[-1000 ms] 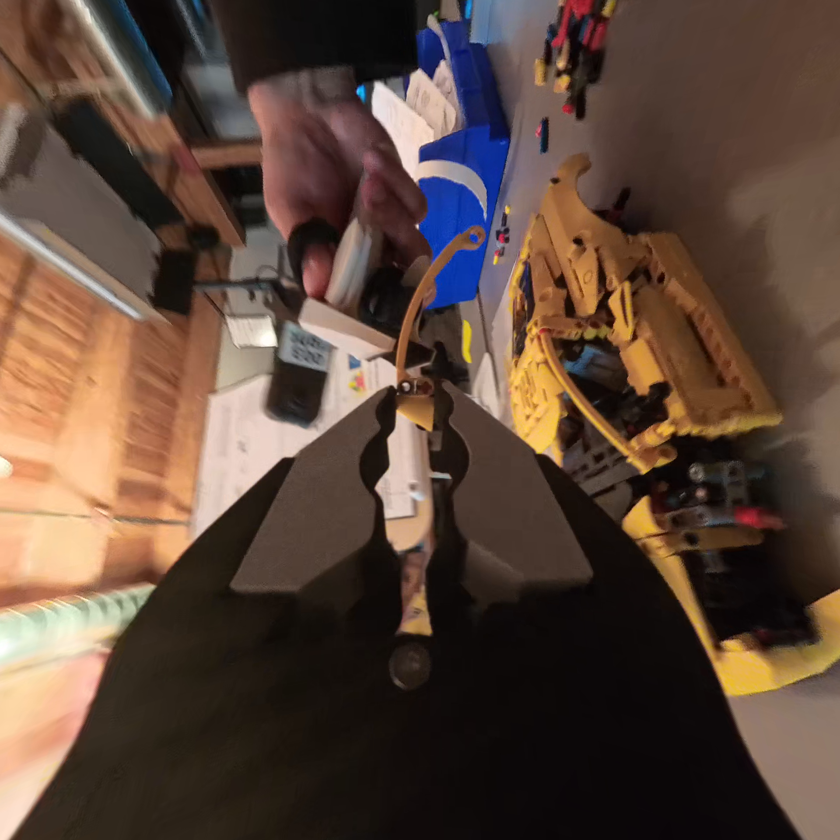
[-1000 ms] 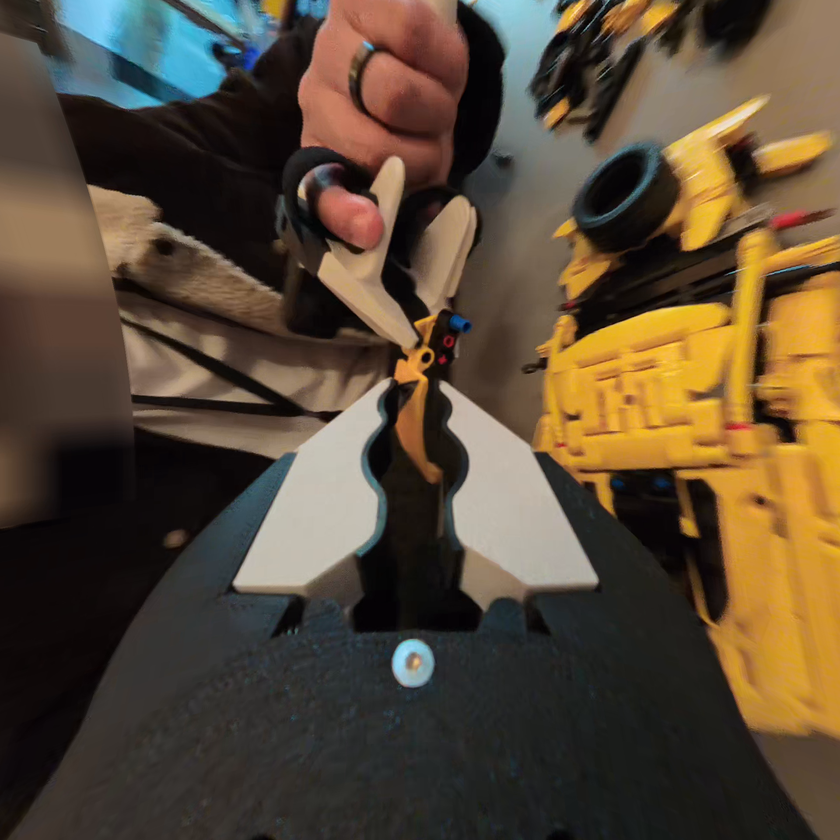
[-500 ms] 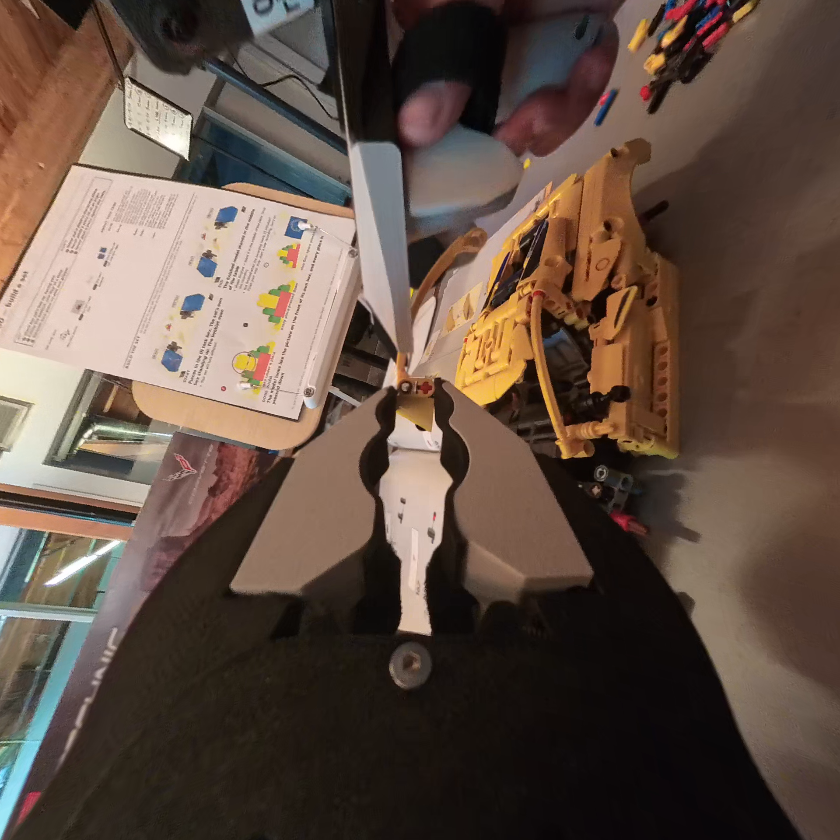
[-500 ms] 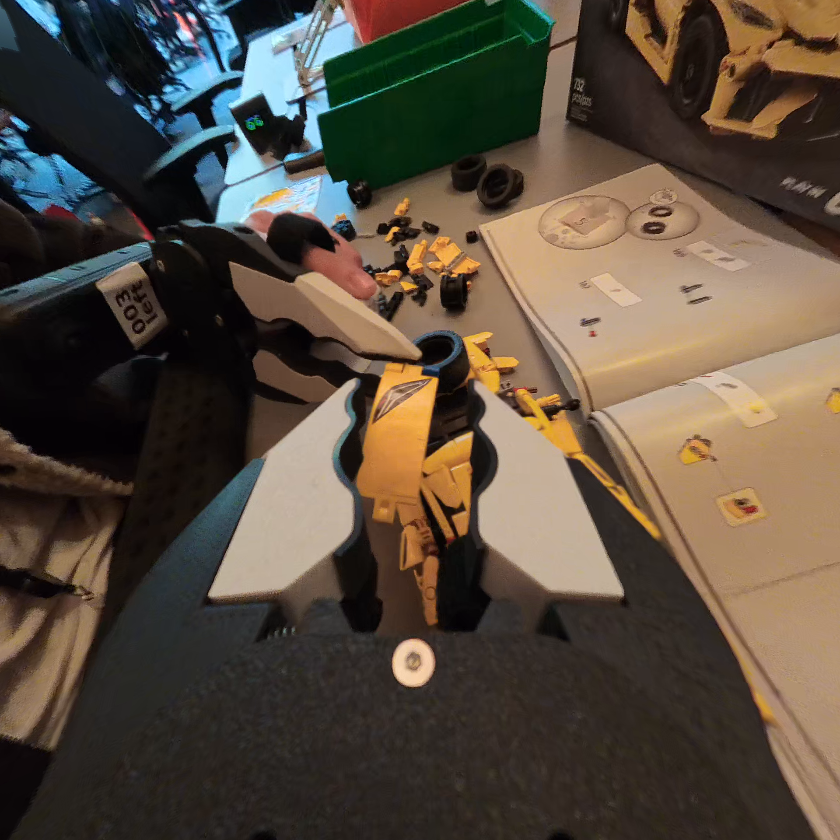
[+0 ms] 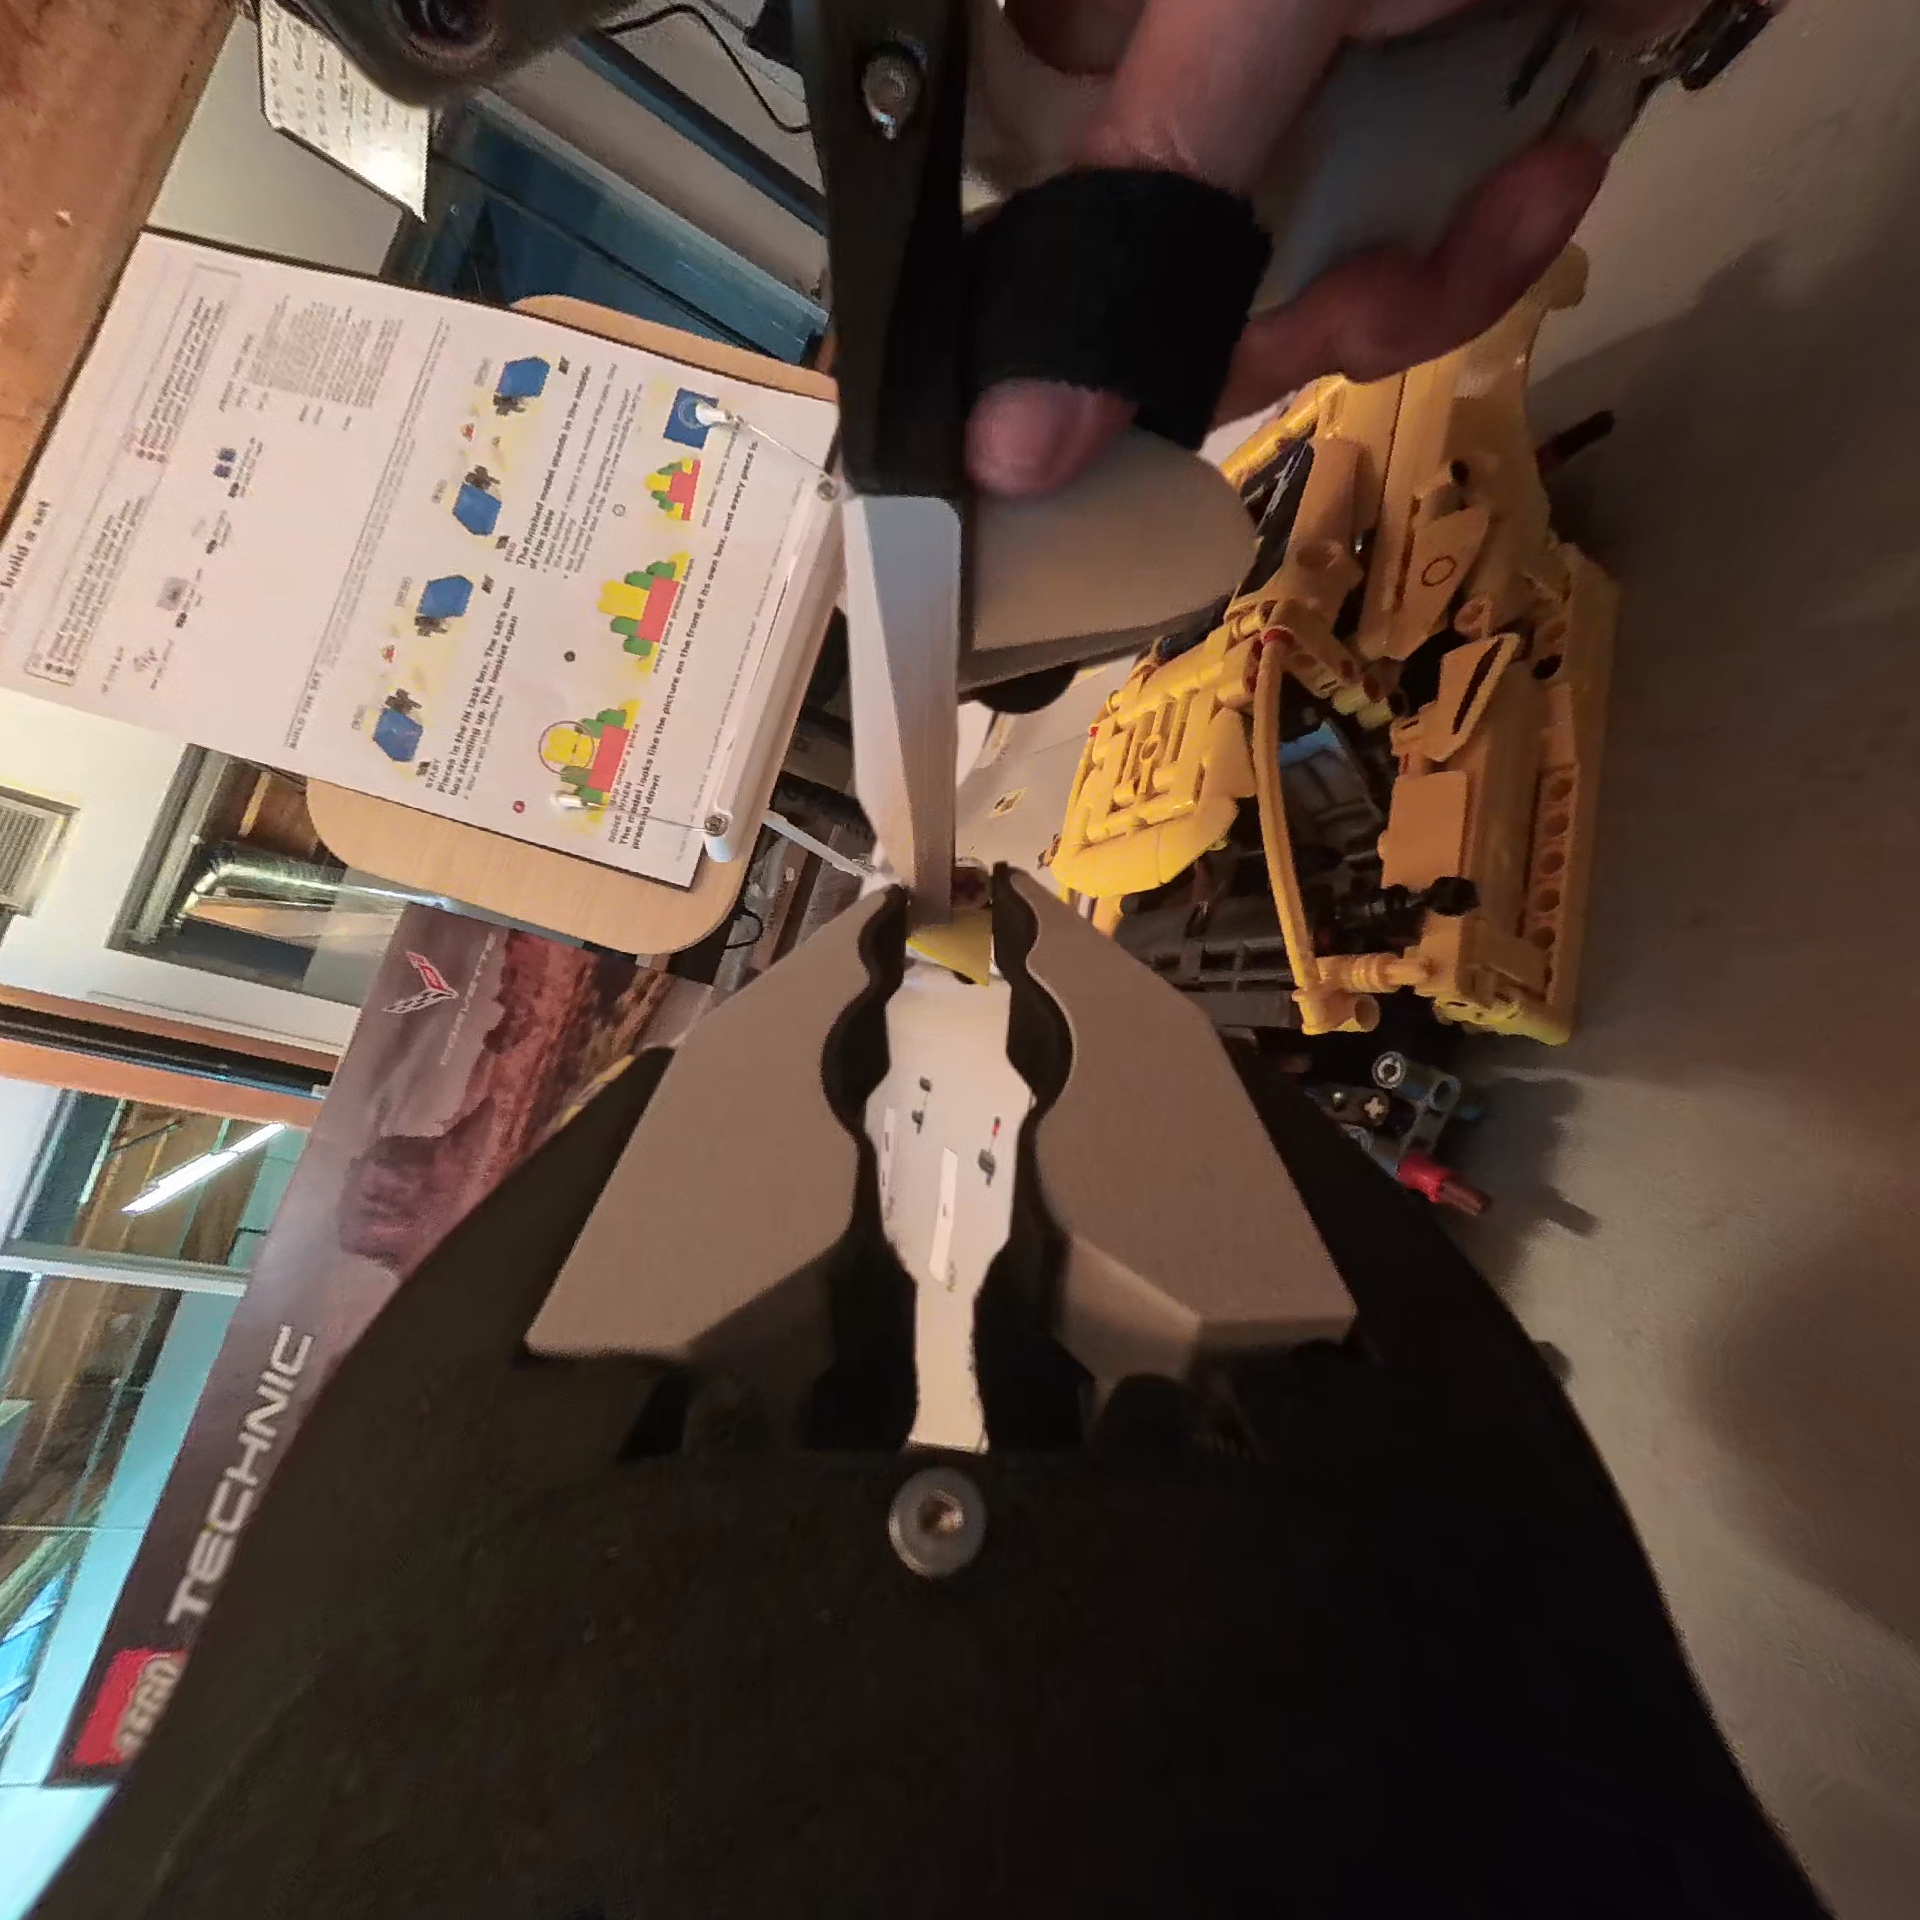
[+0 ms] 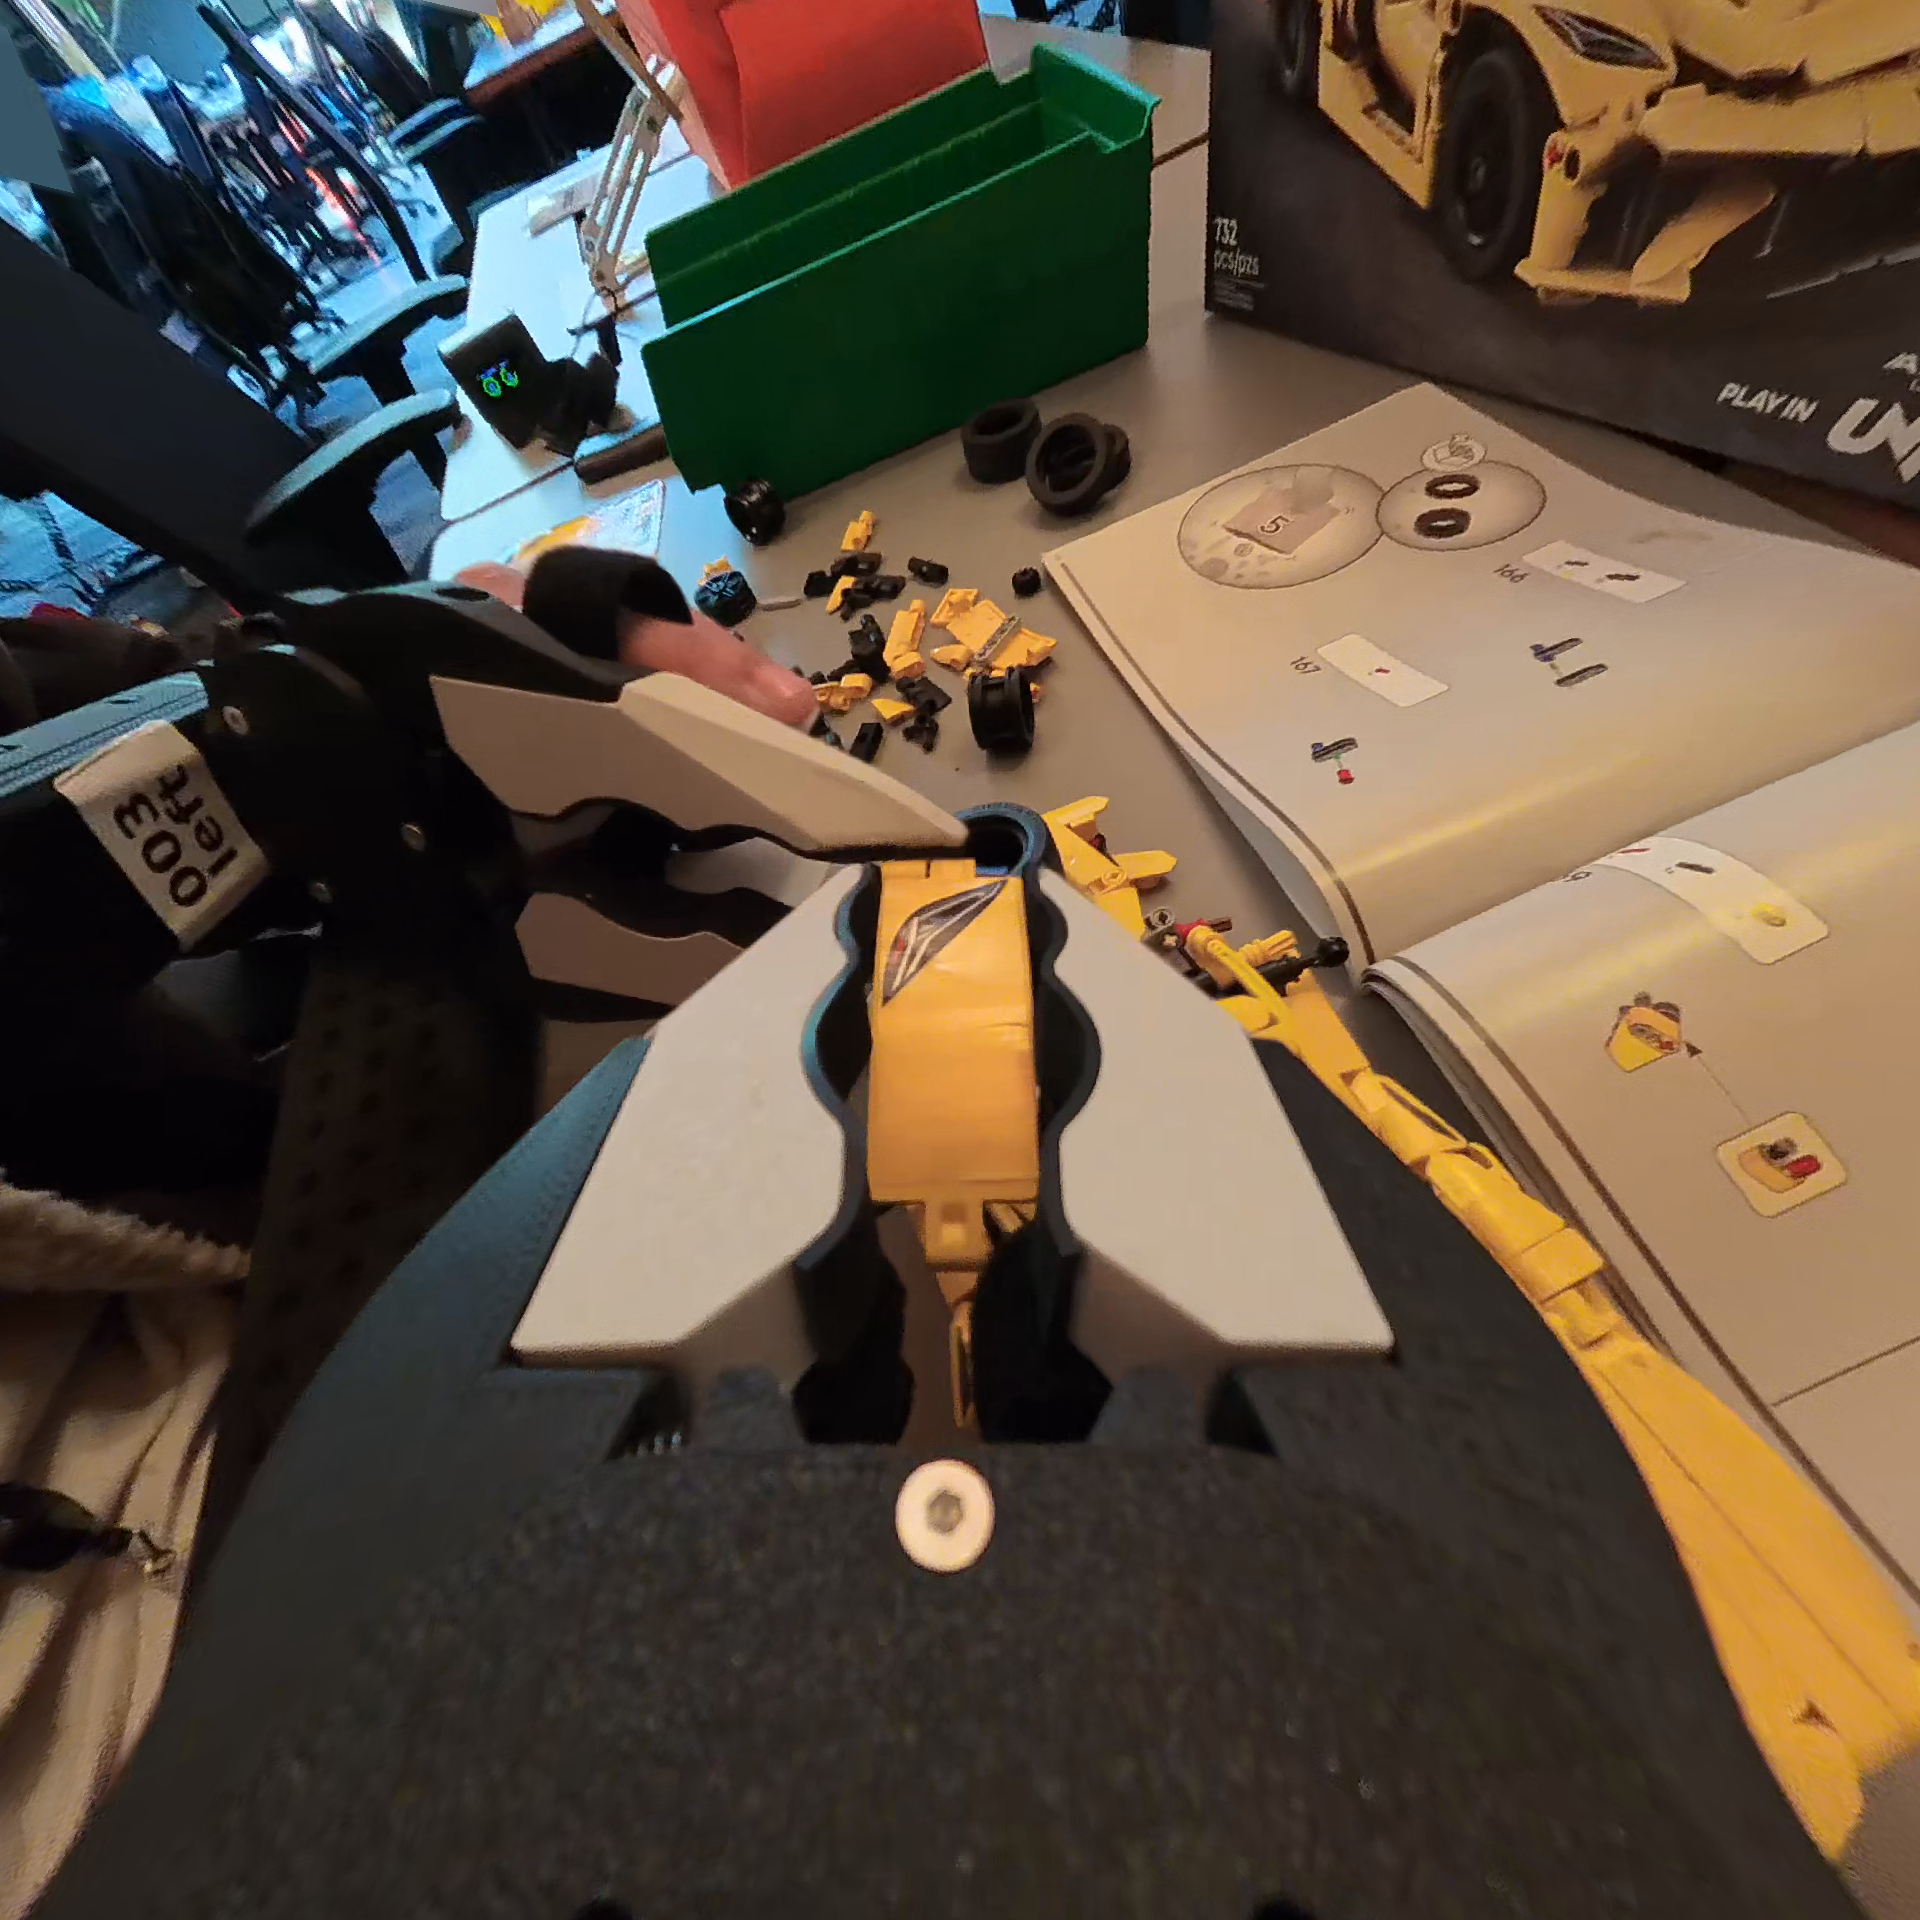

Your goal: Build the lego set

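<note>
— What's on the grey desk (image 6: pixel 1226 343)?

— Nearest, the right gripper (image 6: pixel 951 883), jaws clamped on a yellow brick car panel (image 6: pixel 956 1029). The left gripper (image 5: pixel 945 909) pinches a small yellow wedge piece (image 5: pixel 951 940) at its tips.

— Farther off?

— The yellow brick car body (image 5: pixel 1455 727) just beyond on the right, then loose yellow and black pieces (image 6: pixel 914 644), and the green plastic bin (image 6: pixel 894 281) farthest.

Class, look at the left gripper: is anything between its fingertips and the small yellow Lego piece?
Nothing visible: the left gripper is already shut on the small yellow Lego piece. The right gripper's pale finger meets the same spot from above.
</note>
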A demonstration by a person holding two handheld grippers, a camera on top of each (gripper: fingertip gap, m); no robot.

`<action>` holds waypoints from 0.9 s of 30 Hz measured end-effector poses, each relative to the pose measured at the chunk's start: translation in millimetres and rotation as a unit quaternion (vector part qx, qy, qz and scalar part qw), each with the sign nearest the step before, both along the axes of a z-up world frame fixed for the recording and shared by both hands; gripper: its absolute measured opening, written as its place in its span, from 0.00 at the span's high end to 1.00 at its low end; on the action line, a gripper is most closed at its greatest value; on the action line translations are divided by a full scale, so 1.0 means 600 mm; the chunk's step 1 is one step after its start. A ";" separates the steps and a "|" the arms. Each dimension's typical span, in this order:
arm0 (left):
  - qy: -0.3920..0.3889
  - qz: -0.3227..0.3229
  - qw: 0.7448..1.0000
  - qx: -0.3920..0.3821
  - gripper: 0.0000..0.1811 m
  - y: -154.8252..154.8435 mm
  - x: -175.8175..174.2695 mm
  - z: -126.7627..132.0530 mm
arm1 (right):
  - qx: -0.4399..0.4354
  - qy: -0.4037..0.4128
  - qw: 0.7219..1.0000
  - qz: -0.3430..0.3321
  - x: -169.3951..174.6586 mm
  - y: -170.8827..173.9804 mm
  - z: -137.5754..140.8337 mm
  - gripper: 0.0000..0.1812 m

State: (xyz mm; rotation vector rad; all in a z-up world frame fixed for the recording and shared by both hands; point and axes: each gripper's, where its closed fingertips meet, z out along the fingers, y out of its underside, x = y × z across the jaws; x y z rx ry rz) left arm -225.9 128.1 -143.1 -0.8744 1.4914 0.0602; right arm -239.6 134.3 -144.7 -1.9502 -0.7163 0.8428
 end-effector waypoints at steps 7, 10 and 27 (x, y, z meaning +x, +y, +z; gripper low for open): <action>-0.066 -0.009 0.994 -0.086 0.91 -0.006 -0.003 0.021 | 0.002 0.057 0.998 -0.008 -0.006 -0.005 0.021 0.86; -0.112 -0.040 0.986 -0.117 0.90 -0.012 -0.002 0.038 | -0.008 0.116 0.993 0.016 -0.006 -0.010 0.038 0.87; -0.173 -0.069 0.921 -0.341 0.91 0.012 -0.014 0.031 | 0.298 -0.120 0.947 -0.013 0.020 -0.008 0.047 0.78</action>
